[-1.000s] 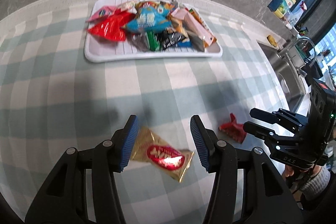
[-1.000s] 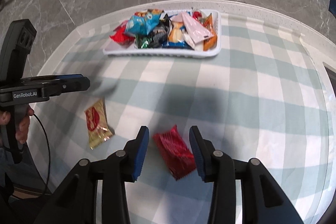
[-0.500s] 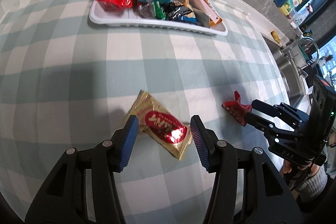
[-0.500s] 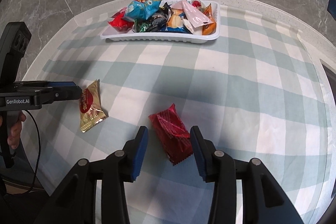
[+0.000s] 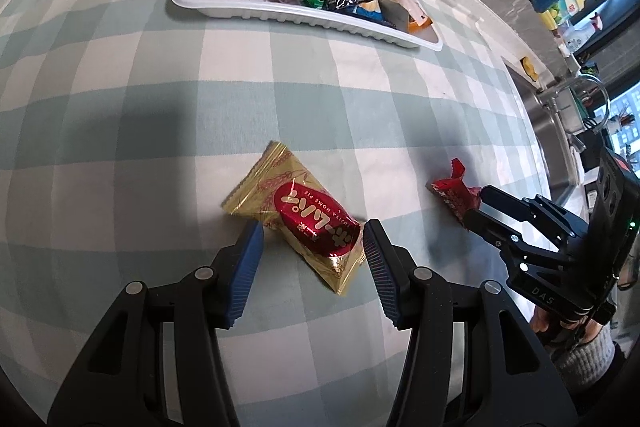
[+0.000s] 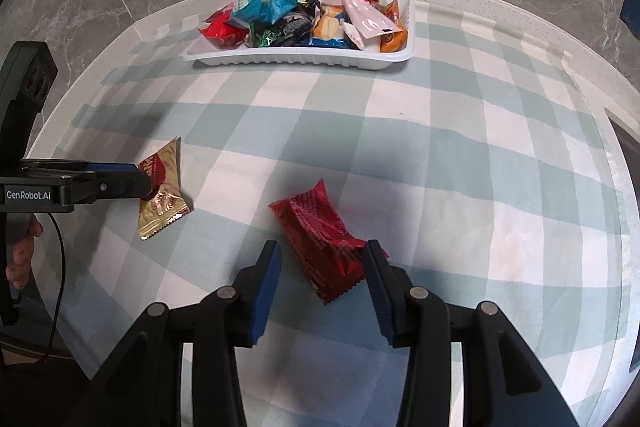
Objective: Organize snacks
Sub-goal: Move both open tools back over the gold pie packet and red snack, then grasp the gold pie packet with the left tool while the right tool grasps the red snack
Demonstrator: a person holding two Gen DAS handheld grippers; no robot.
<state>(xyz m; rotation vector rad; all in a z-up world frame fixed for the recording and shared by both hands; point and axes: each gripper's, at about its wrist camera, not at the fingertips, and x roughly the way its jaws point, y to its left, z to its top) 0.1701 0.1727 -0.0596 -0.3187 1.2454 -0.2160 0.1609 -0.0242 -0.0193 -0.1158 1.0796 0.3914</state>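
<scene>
Your left gripper (image 5: pixel 312 251) has its jaws spread wide, one on each side of the gold pack (image 5: pixel 298 217), which lies flat on the checked cloth (image 5: pixel 120 187); neither pad is pressing it. Your right gripper (image 6: pixel 320 275) is also spread apart, straddling the near end of the red pack (image 6: pixel 320 243), its right pad just at the wrapper's edge. The two packs lie well apart. Farther off, the white tray (image 6: pixel 304 61) holds a heap of snacks (image 6: pixel 296 17) near the table's far rim.
</scene>
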